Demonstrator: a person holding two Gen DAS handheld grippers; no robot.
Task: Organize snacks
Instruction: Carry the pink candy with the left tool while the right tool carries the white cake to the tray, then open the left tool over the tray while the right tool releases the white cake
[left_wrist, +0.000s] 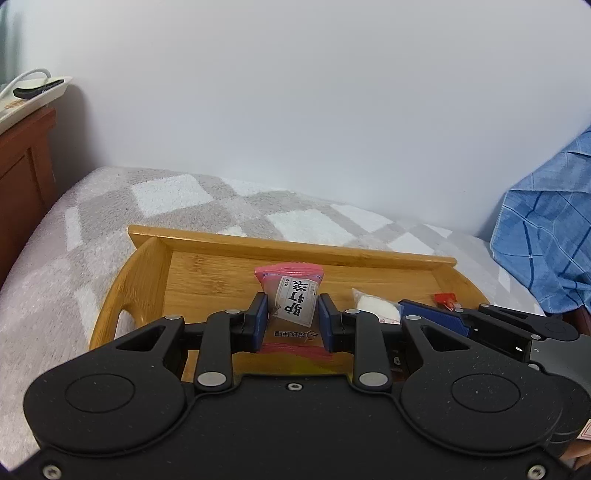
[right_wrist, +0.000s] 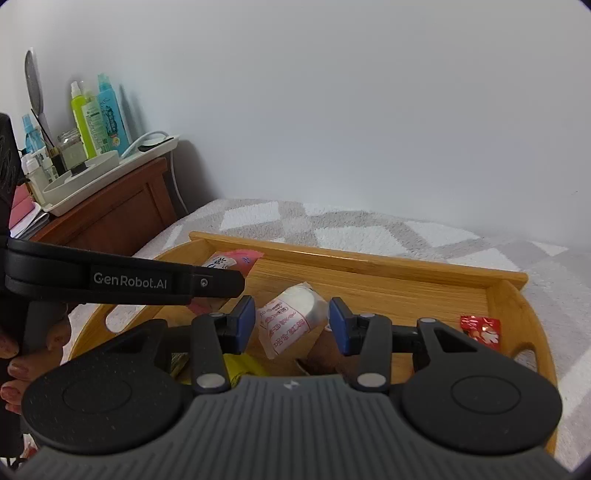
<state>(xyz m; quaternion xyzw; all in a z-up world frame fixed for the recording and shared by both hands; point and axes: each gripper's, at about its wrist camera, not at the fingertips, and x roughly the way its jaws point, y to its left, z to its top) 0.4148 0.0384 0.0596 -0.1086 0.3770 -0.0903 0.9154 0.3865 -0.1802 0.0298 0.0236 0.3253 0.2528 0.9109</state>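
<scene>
A bamboo tray (left_wrist: 147, 273) lies on a grey-and-white checked blanket. My left gripper (left_wrist: 290, 317) is shut on a pink-edged snack packet (left_wrist: 291, 302) with black characters and holds it over the tray. In the right wrist view the same packet (right_wrist: 229, 260) shows past the left gripper's arm. My right gripper (right_wrist: 291, 319) is open over the tray (right_wrist: 369, 264), its pads on either side of a clear packet with a white round snack (right_wrist: 291, 317), not touching it. A red candy wrapper (right_wrist: 480, 328) lies at the tray's right end, also seen in the left wrist view (left_wrist: 445, 298).
A wooden nightstand (right_wrist: 122, 210) stands at the left with a white tray of bottles (right_wrist: 92, 122). A blue plaid cloth (left_wrist: 546, 229) lies to the right on the bed. A yellow packet (right_wrist: 245, 365) sits under the right gripper. The white wall is close behind.
</scene>
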